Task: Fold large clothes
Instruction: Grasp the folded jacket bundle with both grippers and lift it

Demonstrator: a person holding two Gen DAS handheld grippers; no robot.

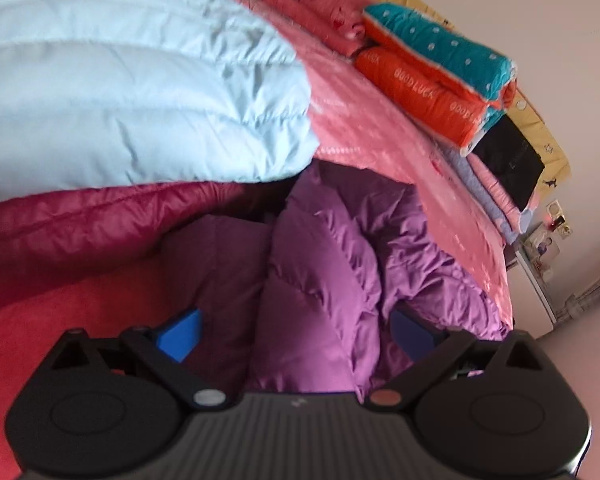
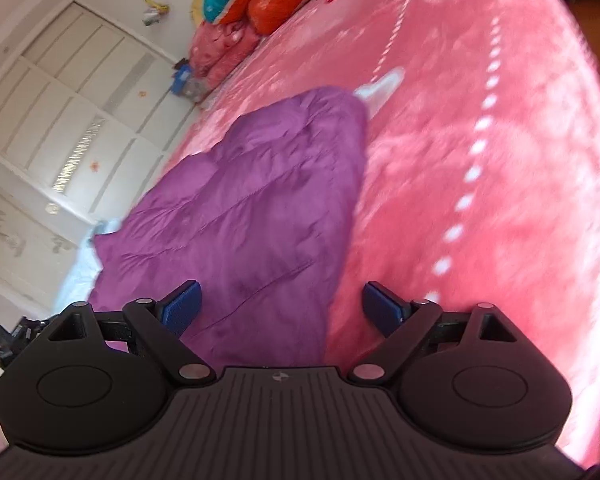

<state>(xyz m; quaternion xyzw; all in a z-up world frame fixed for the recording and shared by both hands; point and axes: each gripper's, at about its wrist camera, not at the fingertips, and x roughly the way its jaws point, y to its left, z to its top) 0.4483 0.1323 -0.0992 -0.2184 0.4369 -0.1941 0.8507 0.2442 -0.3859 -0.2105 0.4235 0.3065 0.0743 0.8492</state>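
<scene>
Both my claws are open, the left claw (image 1: pixel 296 332) and right claw (image 2: pixel 280 306) over the purple jacket (image 2: pixel 240 216) on the bed (image 2: pixel 480 120); I should pinch only its edge layer.

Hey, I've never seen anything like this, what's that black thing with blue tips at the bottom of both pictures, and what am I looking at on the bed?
Each picture comes from a camera mounted on a hand-held two-finger gripper, looking forward along its blue-padded fingers. One view is from the left gripper, the other from the right gripper. Both stand open and hold nothing. Ahead of both lies a crumpled purple quilted puffer jacket on a pink fleece bedspread. The left view also shows a pale blue quilted jacket above a dark red quilted one, and, further along the bed, a folded orange and teal blanket.
</scene>
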